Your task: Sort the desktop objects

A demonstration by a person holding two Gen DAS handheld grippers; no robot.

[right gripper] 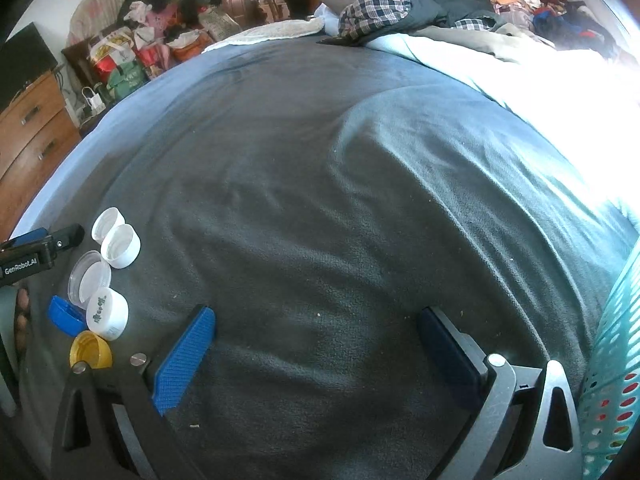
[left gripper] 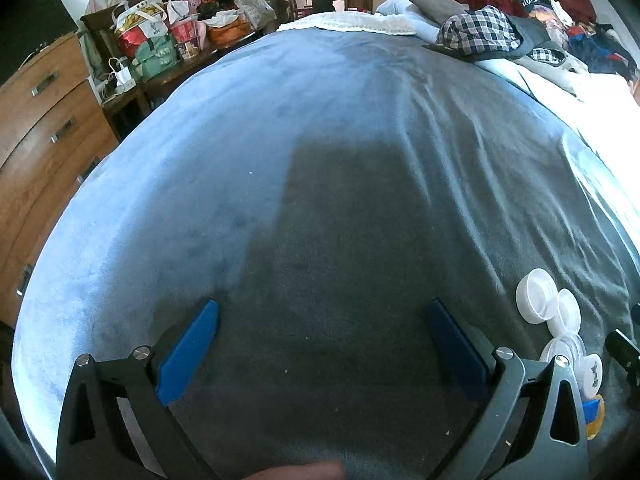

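Several bottle caps lie in a cluster on a grey blanket (right gripper: 320,220). In the right wrist view they sit at the left: two white caps (right gripper: 120,246), a clear lid (right gripper: 89,276), a white printed cap (right gripper: 107,314), a blue cap (right gripper: 62,315) and a yellow cap (right gripper: 91,350). In the left wrist view the white caps (left gripper: 536,296) lie at the right. My left gripper (left gripper: 322,344) is open and empty over bare blanket, left of the caps. My right gripper (right gripper: 316,350) is open and empty, right of the caps.
A teal perforated basket (right gripper: 612,360) stands at the right edge. Clothes (left gripper: 480,30) pile up at the bed's far end. A wooden dresser (left gripper: 40,128) and bags (left gripper: 152,40) stand to the left. Strong glare washes out the right side.
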